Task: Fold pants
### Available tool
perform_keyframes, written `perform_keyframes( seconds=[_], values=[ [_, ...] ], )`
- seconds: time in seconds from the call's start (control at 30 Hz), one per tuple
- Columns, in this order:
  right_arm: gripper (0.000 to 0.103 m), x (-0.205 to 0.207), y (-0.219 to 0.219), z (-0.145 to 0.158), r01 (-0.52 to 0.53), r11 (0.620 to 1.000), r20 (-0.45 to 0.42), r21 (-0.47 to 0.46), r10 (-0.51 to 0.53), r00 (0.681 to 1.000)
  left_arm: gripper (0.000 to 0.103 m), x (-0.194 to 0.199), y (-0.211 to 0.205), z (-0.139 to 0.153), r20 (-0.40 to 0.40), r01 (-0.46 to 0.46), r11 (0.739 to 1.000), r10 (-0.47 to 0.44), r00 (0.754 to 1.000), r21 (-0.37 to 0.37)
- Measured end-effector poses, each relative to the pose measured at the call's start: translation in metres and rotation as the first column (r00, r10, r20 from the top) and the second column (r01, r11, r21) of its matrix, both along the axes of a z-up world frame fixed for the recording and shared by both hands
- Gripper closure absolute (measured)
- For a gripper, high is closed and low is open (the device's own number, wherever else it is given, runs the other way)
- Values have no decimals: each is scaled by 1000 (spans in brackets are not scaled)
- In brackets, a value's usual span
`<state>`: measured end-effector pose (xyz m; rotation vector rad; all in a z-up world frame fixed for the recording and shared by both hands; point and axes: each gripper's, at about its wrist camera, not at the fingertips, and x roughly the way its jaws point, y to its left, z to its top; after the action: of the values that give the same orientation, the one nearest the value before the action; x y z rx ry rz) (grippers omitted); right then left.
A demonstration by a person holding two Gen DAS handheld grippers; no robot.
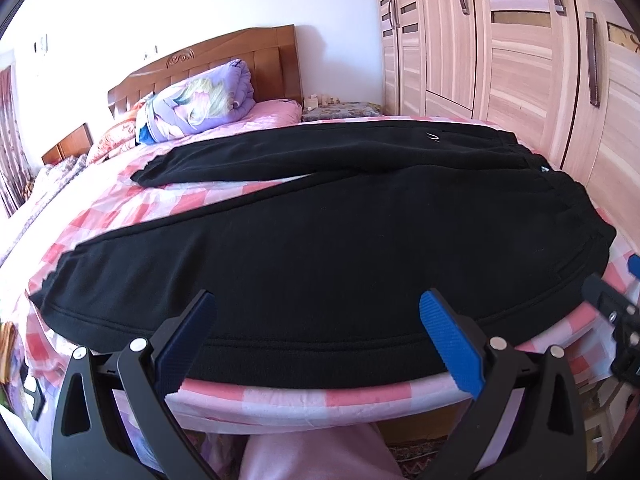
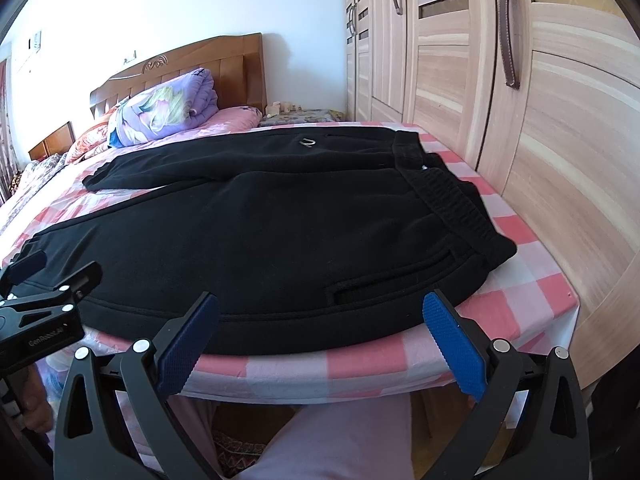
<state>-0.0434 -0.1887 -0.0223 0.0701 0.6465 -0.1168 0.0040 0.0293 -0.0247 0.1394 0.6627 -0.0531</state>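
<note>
pants (image 1: 320, 240) flat on bed (image 1: 288, 394); both tools (image 1: 316, 344) (image 2: 320, 344) wide open, seemingly empty.

Pants (image 1: 340, 240) lie flat on the bed (image 1: 288, 394), along its near edge, waistband toward the right edge, legs running left. The far leg angles away toward the headboard (image 1: 208, 68). A rolled quilt (image 1: 200, 100) sits at the head end, against the headboard. A wardrobe (image 1: 520, 60) stands beyond the right edge, a nightstand (image 1: 340, 110) behind the bed's far right corner.
</note>
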Motion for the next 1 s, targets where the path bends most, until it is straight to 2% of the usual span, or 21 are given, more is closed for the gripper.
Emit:
perform_keyframes(
  seconds=[0.1,0.17,0.23,0.3,0.37,0.4,0.43,0.47,0.5,0.57,0.6,0.67,0.7,0.77,0.83,0.87,0.97,1.0],
  values=[
    [4,11,-12,12,-25,1000,30,15,24,999,1,8,2,5,7,45,997,-45,999,57],
    [4,28,-23,25,-51,998,56,33,49,997,1,19,6,12,-2,121,990,-122,993,76],
    [4,53,-30,42,-79,997,82,4,79,994,1,38,6,22,-2,169,978,-170,986,119],
    [4,98,-39,61,-141,990,79,-20,142,987,1,69,13,38,35,167,975,-174,984,147],
    [4,154,-50,70,-202,979,8,26,202,979,1,100,22,56,77,181,980,-188,979,84],
    [4,183,-57,70,-222,973,-27,66,224,974,1,119,29,66,93,206,978,-206,974,11],
    [4,211,-63,70,-238,966,-56,101,244,968,1,144,39,74,79,211,974,-205,976,-78],
    [4,245,-69,68,-240,963,-85,125,252,964,1,171,46,78,25,203,968,-201,979,-146],
    [4,274,-73,64,-263,953,-108,149,280,954,2,191,50,79,-20,199,963,-206,978,-183],
    [4,329,-73,53,-370,903,-139,219,404,904,2,240,55,74,-129,185,955,-219,967,-234],
    [4,356,-72,47,-398,892,-155,216,434,888,2,259,59,72,-148,151,955,-193,970,-255],
    [4,395,-64,38,-436,890,-193,135,455,869,2,287,69,70,-169,96,947,-153,974,-307],
    [4,415,-60,33,-473,874,-212,108,486,848,2,307,73,67,-205,64,945,-135,970,-319],
    [4,445,-54,20,-526,846,-248,92,531,810,2,340,73,61,-257,40,949,-125,958,-311],
    [4,466,-46,11,-569,819,-275,73,565,778,2,368,74,54,-277,20,957,-104,955,-289],
    [4,479,-42,6,-601,796,-296,71,593,749,2,383,73,51,-294,13,959,-99,951,-283],
    [8,505,-34,-8,-657,742,-339,135,658,673,2,427,67,31,-403,-34,943,-109,909,-331],
    [11,510,-32,-12,-665,734,-358,137,663,657,2,444,65,23,-452,-73,932,-103,886,-355]
  ],
)
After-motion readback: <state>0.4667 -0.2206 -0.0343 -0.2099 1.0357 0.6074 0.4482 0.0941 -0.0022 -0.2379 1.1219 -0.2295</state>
